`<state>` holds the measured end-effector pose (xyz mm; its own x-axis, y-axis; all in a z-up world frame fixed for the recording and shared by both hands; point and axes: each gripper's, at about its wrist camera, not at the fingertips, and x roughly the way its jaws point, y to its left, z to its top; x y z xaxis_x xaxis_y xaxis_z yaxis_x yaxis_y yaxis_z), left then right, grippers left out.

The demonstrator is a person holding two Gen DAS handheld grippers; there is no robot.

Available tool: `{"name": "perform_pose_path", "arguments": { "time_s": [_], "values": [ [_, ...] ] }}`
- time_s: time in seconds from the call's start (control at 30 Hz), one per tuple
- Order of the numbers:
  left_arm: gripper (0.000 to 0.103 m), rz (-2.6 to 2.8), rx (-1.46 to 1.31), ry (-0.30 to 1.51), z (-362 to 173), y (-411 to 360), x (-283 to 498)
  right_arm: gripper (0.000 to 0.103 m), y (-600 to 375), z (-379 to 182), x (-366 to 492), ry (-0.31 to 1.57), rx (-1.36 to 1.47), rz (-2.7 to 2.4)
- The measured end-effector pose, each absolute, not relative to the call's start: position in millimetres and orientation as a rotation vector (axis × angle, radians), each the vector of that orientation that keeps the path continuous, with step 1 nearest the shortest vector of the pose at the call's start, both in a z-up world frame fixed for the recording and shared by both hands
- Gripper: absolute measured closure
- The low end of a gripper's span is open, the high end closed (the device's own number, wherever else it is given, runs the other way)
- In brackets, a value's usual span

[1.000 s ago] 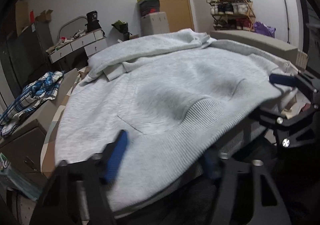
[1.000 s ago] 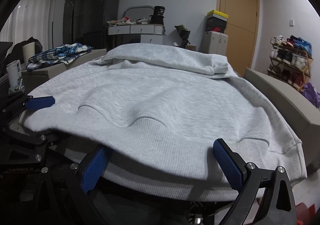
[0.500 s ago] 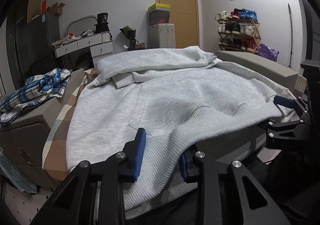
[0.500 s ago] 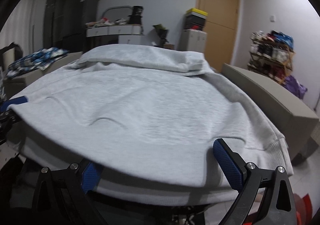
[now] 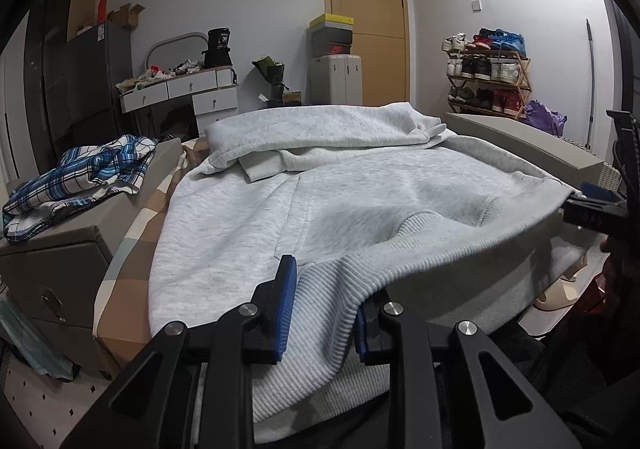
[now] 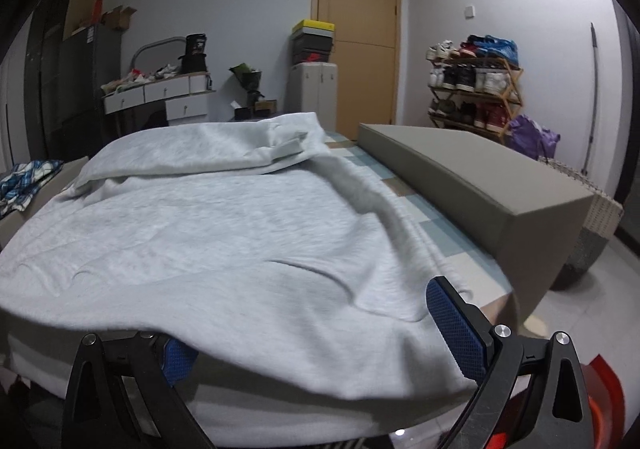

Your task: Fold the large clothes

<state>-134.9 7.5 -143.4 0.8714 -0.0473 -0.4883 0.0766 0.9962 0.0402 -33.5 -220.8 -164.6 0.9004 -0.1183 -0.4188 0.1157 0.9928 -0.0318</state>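
Both grippers meet the pale grey ribbed-hem sweatshirt (image 5: 360,201): the left gripper (image 5: 322,311) clenched on its hem, the right gripper (image 6: 320,337) spread wide around its edge.

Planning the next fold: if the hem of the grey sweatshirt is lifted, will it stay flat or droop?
The sweatshirt will likely droop: its hem already sags between the left fingers. It looks thick, so probably heavy, and its ripples suggest pushing would bunch it.
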Motion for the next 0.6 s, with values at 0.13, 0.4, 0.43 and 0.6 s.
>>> {"name": "perform_pose_path", "arguments": {
  "time_s": [0.13, 0.4, 0.43, 0.6],
  "values": [
    [0.084, -0.035, 0.05, 0.51, -144.1, 12.3, -133.9, 0.001, -257.0, -158.5, -25.0, 0.499, 0.104, -0.099],
    [0.082, -0.021, 0.041, 0.534, -150.2, 18.5, -130.5, 0.005, -321.9, -161.7, -14.8, 0.596, 0.248, -0.137],
    [0.081, -0.021, 0.041, 0.534, -150.3, 19.0, -131.0, 0.02, -322.4, -163.3, -14.6, 0.6, 0.268, -0.113],
    [0.081, -0.031, 0.036, 0.541, -149.2, 21.2, -131.6, 0.082, -298.6, -159.9, -18.8, 0.568, 0.246, -0.034]
  ]
}}
